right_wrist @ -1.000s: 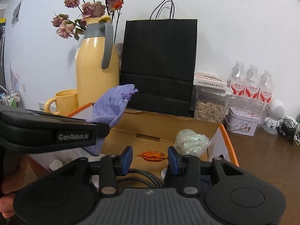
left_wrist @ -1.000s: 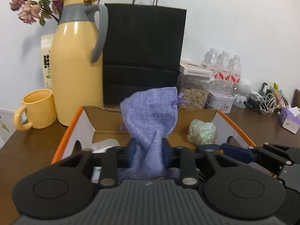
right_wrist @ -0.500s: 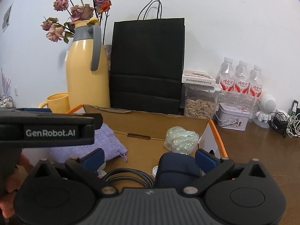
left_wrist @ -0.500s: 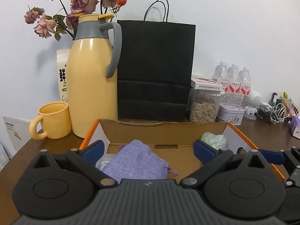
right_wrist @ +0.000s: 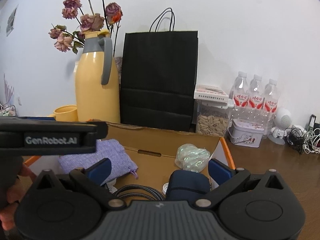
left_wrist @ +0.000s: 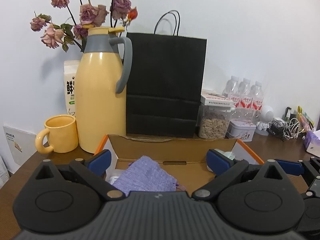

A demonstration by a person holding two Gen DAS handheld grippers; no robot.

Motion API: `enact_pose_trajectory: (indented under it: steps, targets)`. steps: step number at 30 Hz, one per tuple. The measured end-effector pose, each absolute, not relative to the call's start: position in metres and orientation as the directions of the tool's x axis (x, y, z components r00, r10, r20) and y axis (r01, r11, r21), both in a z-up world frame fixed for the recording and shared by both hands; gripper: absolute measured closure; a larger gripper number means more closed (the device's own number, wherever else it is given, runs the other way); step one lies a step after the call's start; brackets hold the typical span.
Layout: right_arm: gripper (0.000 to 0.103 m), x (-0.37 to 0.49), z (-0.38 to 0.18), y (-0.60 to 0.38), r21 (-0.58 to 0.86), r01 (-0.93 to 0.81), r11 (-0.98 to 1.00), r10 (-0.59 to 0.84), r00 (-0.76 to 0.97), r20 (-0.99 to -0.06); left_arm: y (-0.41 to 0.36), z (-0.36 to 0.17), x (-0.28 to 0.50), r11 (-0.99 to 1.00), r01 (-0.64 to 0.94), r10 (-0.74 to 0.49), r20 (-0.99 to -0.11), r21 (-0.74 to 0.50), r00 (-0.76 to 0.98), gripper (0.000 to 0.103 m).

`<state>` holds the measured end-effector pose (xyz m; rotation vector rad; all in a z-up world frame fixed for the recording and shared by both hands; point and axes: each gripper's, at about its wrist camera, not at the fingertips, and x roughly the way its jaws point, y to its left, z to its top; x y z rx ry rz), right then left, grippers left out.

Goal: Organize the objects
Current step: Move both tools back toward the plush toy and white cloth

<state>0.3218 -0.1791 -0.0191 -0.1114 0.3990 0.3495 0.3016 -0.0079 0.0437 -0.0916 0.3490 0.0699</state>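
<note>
Both claws are standing spread wide with nothing pinched: the left gripper (left_wrist: 159,161) is hanging over the near edge of the cardboard box (left_wrist: 172,146), and the right gripper (right_wrist: 159,170) is doing the same just beside it, its blue pads (right_wrist: 219,170) sitting clear of everything below

Behind the box, the black paper bag (left_wrist: 165,84) is standing upright against the white wall, with the yellow thermos jug (left_wrist: 100,108) just to its left and dried roses (left_wrist: 88,18) rising behind the jug. A yellow mug (left_wrist: 60,134) is sitting beside the jug on the brown table (right_wrist: 270,160). To the right of the bag, a clear jar of seeds (right_wrist: 212,120) is carrying a small flat box on its lid, and three water bottles (right_wrist: 256,98) are lining up behind a little tin (right_wrist: 245,133)

Inside the box, the purple cloth pouch (right_wrist: 114,156) is lying flat toward the left side, between the left gripper's spread fingers but touching neither. A dark blue case (right_wrist: 188,184) is resting near the front, under the right gripper. A crumpled iridescent wrapper (right_wrist: 192,157) is lying toward the right wall, and a braided cable (right_wrist: 140,192) is curling at the front edge
</note>
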Motion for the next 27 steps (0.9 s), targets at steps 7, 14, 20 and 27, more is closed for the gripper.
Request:
enact_pose_trajectory:
  steps: [7, 14, 20, 27]
  targets:
    - [0.000, 0.301, -0.010, -0.189, -0.050, -0.349, 0.936, 0.307, 0.876, -0.371, -0.003, 0.053, 0.273, 0.994, -0.081, 0.053, -0.316, -0.078, 0.947, 0.000]
    - [0.000, 0.272, -0.008, -0.202, -0.067, -0.352, 0.934, 0.307, 0.882, -0.357, 0.005, 0.049, 0.236, 0.993, -0.089, 0.059, -0.326, -0.079, 0.944, 0.000]
    - [0.000, 0.245, -0.013, -0.221, -0.067, -0.339, 0.938, 0.292, 0.882, -0.370, 0.012, 0.036, 0.209, 0.993, -0.105, 0.076, -0.368, -0.059, 0.927, 0.000]
    - [0.000, 0.224, -0.031, -0.248, -0.063, -0.301, 0.951, 0.247, 0.871, -0.424, 0.026, 0.011, 0.182, 0.987, -0.155, 0.118, -0.443, -0.048, 0.889, 0.000]
